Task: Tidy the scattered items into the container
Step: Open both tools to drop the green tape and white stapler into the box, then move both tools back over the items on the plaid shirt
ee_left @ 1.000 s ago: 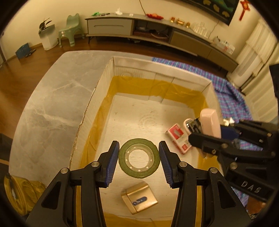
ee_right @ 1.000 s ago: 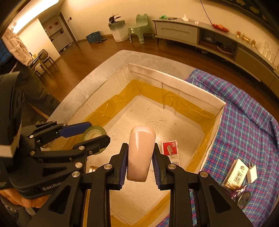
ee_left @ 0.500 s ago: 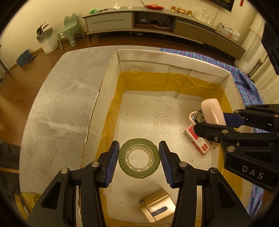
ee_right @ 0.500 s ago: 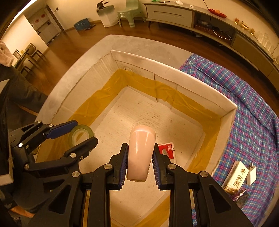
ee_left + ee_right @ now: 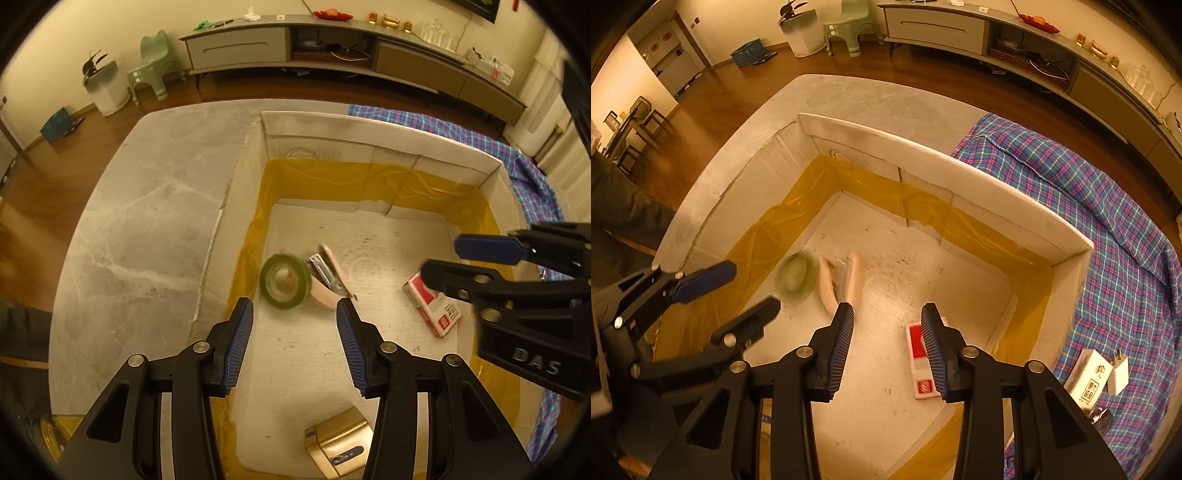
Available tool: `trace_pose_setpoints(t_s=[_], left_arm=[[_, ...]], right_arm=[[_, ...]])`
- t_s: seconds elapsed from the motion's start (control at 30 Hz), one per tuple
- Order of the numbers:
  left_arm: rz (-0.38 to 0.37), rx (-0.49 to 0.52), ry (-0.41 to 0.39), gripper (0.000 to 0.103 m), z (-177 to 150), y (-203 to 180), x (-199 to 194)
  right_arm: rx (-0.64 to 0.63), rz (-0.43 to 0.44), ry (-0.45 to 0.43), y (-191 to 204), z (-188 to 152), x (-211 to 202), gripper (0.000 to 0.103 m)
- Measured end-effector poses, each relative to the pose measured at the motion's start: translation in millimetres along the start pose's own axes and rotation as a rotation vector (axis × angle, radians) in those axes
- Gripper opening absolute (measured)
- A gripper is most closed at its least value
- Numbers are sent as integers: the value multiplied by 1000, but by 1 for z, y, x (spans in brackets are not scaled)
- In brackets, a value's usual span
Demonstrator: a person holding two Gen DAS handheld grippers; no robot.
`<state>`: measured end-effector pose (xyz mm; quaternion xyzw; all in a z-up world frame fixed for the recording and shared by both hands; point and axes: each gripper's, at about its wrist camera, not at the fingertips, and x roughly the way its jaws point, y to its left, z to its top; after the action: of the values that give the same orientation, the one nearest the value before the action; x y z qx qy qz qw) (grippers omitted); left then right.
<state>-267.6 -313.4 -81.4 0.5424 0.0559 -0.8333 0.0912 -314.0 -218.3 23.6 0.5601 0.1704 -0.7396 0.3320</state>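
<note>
A white cardboard box [image 5: 376,149] [image 5: 960,168] with yellow tape along its inner walls stands on the grey table. On its floor lie a green tape roll [image 5: 285,280] [image 5: 797,275], blurred in the right wrist view, and a pink stapler [image 5: 328,275] [image 5: 838,277] sprung apart beside it. My left gripper [image 5: 294,321] [image 5: 729,288] hovers above them, open and empty. My right gripper [image 5: 888,326] [image 5: 472,258] is over the box with its jaws opening and nothing between them.
A red and white packet [image 5: 434,304] [image 5: 919,362] and a gold box [image 5: 340,443] also lie in the box. On the blue plaid cloth [image 5: 1108,206] at the right sit a white carton [image 5: 1087,380] and a white plug [image 5: 1119,371].
The tape roll has left my left gripper and the pink stapler has left my right gripper; both now lie on the box floor. Both pairs of jaws stand empty.
</note>
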Motion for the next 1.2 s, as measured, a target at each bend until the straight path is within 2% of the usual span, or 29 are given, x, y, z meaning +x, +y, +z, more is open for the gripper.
trace_pose_setpoints(t_s=[0.2,0.5,0.9,1.2], left_arm=[[2,-2,-6,50,-12,4,-15],[9,37,-53,50,-38,-4,-56],[10,105,-120,50,-87,-40,-117],[6,205,-242,50,-133,-79,-165]], right_arm=[[4,48,-2,-6,-22,-13,40],[-29,169,-20,-5,-69,-40,40],[-92,185,-127,-4,-135,-99,40],[-135,166,-254,1,-188,-145,40]])
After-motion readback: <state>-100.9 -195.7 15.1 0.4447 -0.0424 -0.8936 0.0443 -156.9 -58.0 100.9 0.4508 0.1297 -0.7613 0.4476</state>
